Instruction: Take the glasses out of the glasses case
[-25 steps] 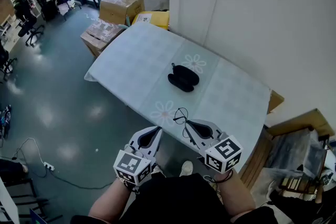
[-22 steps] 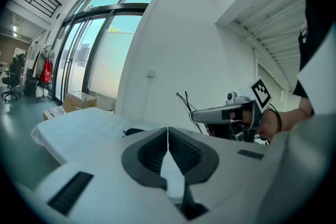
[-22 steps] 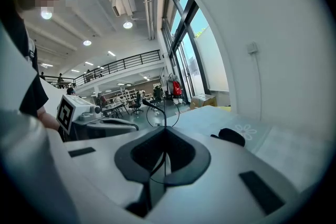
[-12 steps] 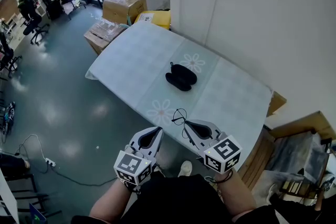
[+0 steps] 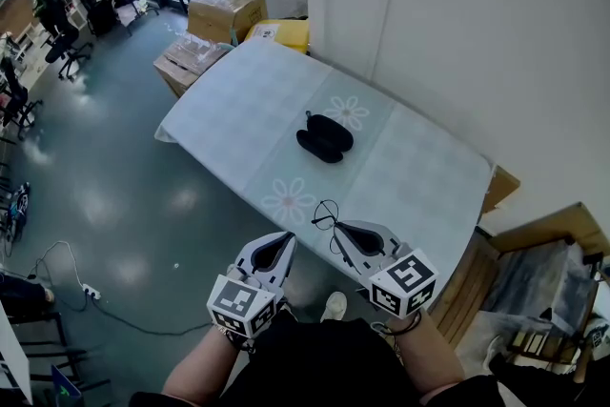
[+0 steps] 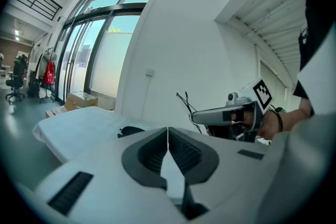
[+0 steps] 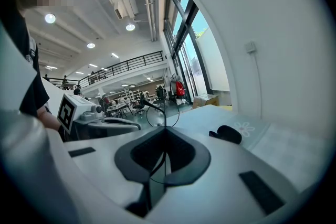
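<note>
A black glasses case (image 5: 324, 139) lies open on the pale table (image 5: 238, 110), well ahead of both grippers; it also shows as the dark case (image 6: 131, 131) and the case (image 7: 227, 134). My right gripper (image 5: 335, 226) is held off the table's near edge, shut on the thin wire-framed glasses (image 5: 327, 213), whose lens ring sticks out past the tips. The same glasses (image 7: 157, 113) rise from the right gripper (image 7: 165, 131). My left gripper (image 5: 286, 238) hangs beside it, shut with nothing in it; the left gripper (image 6: 168, 129) shows its jaws pressed together.
Cardboard boxes (image 5: 221, 10) and a yellow box (image 5: 281, 33) stand at the table's far end. A white wall runs along the table's right side. A wooden frame (image 5: 534, 272) stands to the right. Grey floor lies to the left, with a cable (image 5: 67, 281).
The head view has drifted a little, so the case sits slightly higher and further left in the picture. Both grippers hold the same pose, glasses still in the right one.
</note>
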### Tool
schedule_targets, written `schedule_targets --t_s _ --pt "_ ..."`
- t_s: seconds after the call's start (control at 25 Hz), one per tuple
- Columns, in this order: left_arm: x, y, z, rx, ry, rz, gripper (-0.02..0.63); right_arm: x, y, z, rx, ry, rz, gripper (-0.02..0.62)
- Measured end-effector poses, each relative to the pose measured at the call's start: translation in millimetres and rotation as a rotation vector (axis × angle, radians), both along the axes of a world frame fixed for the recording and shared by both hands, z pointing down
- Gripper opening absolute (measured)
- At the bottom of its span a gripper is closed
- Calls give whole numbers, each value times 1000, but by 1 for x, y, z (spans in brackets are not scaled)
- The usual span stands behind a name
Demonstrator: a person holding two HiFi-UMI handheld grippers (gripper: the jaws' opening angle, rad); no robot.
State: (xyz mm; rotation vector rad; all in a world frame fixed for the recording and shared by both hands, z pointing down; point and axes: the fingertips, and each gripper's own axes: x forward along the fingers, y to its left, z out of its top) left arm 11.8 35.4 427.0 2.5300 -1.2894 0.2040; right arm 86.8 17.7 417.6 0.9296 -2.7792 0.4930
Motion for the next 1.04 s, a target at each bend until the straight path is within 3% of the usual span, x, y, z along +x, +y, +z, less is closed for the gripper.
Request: schedule_targets --t_s 1.04 --pt "13 16 -5 21 -11 -33 31 8 12 -6 14 -19 -41 25"
